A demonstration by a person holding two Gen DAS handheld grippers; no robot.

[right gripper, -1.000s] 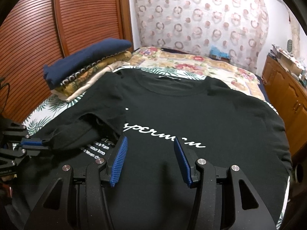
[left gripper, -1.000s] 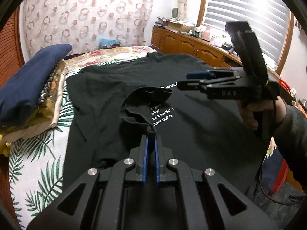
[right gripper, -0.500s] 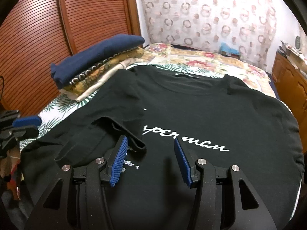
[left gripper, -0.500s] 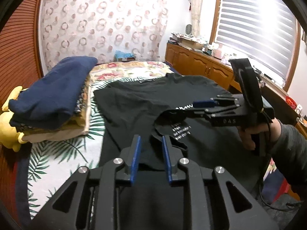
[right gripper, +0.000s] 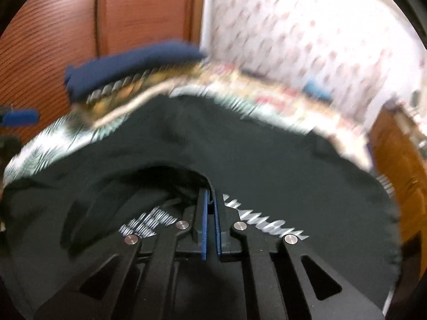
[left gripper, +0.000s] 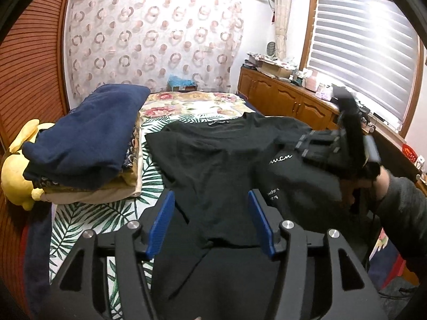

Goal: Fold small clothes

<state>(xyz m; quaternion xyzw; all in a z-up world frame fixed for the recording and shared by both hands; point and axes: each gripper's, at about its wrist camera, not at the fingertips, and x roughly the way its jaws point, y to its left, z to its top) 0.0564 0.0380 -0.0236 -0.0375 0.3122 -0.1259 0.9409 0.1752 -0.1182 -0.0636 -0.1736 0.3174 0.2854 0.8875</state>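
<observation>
A black T-shirt (left gripper: 213, 165) with white lettering lies spread on the bed; it also shows in the right wrist view (right gripper: 267, 160), which is blurred. My left gripper (left gripper: 209, 221) is open and empty above the shirt's near part. My right gripper (right gripper: 210, 200) is shut on a fold of the black T-shirt and lifts it. In the left wrist view the right gripper (left gripper: 301, 144) is at the right over the shirt, with cloth draped from it.
A stack of folded clothes topped by a navy piece (left gripper: 85, 138) sits on the bed's left, with a yellow plush toy (left gripper: 18, 170) beside it. A wooden cabinet (left gripper: 280, 101) and window run along the right. A wooden sliding door (right gripper: 80, 26) is at the left.
My left gripper let go of the shirt fold, opened wide and pulled back. My right gripper closed on the shirt fold and is moving with it.
</observation>
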